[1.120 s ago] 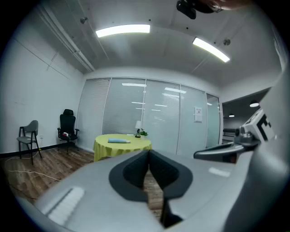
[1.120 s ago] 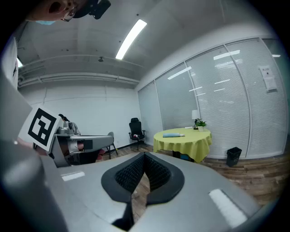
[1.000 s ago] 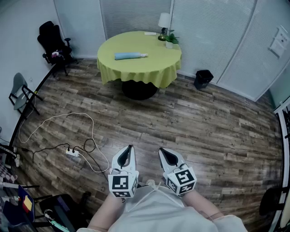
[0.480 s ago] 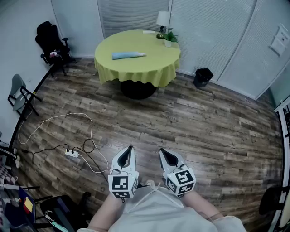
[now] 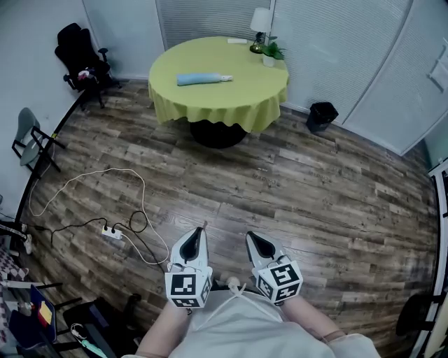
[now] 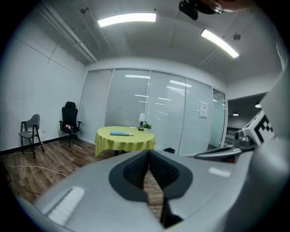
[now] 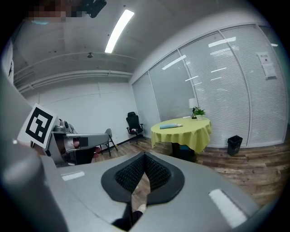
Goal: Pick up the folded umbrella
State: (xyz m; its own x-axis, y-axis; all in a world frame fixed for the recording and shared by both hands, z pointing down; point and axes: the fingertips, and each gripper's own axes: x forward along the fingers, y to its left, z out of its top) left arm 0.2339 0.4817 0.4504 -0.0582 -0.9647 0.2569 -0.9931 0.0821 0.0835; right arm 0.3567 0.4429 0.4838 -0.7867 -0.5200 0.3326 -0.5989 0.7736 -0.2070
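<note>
Facing a round table draped in a yellow-green cloth (image 5: 224, 105) from across a dark wood-plank floor (image 5: 315, 189), a person holds two grey grippers low in front of the body. The pickup looks barely begun. The left gripper (image 5: 201, 233) has its jaws pressed together with nothing between them. The right gripper (image 5: 250, 238) is likewise closed on nothing, its ribbed pads meeting at the tips.

The folded light-blue umbrella (image 5: 203, 79) lies flat on the tablecloth, on the table's left half as the head view shows it. It is well apart from both grippers and untouched. A white table lamp (image 5: 261, 21) and a small green potted plant (image 5: 271, 51) stand at the table's far right edge, clear of the umbrella.

By these views, nearly everything remains to be done: closing the gap to the table, opening a pair of jaws, setting them around the umbrella, clamping and lifting.

The umbrella's long axis runs roughly side to side across the table in the head view, almost square to the line along which the grippers point. Its blue body lies to the left and its pale end points right, toward the lamp and plant. Whether that pale end is the handle is too small to tell.
</note>
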